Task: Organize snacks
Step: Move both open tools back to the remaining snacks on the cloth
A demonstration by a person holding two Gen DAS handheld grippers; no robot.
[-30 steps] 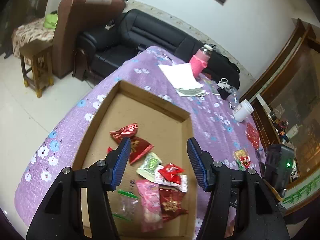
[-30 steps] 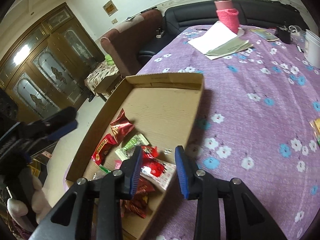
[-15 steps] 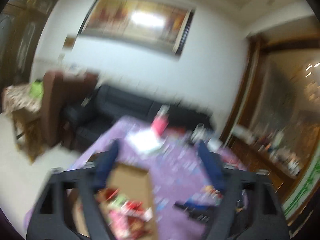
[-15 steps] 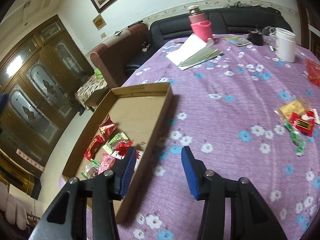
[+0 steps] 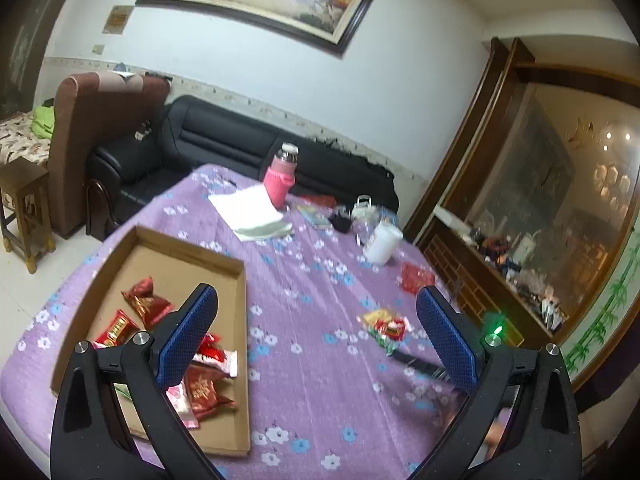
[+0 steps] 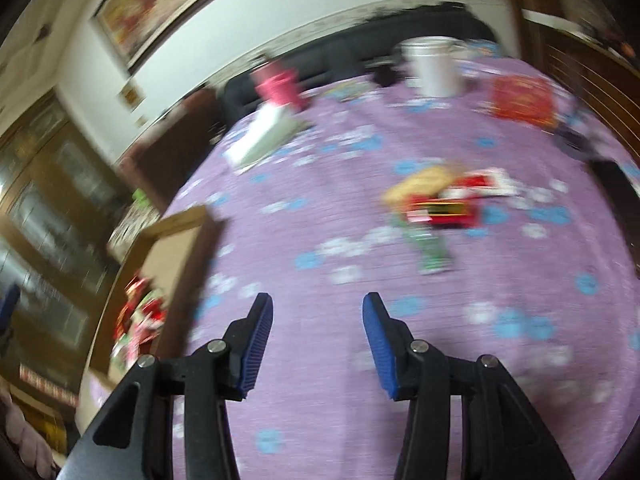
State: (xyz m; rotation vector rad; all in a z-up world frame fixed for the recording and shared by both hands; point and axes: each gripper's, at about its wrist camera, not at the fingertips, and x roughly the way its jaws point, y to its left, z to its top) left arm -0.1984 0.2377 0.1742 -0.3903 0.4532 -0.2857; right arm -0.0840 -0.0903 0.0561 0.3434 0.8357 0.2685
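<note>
A shallow cardboard tray lies on the purple flowered tablecloth and holds several snack packets, mostly red. My left gripper hovers above the cloth beside the tray's right wall. Its jaws are opening, wide apart, with nothing between them. A small pile of loose snacks lies on the cloth to the right. In the blurred right wrist view my right gripper stands open and empty over bare cloth. The loose snacks lie ahead of it and the tray is off to its left.
At the table's far end stand a pink bottle, white papers and a white cup. A flat red packet lies near the cup. Beyond the table are a black sofa and a wooden stool.
My left gripper has risen from over the tray, tilted up and spread its jaws wide. My right gripper has swung from the tray towards the loose snacks and widened a little.
</note>
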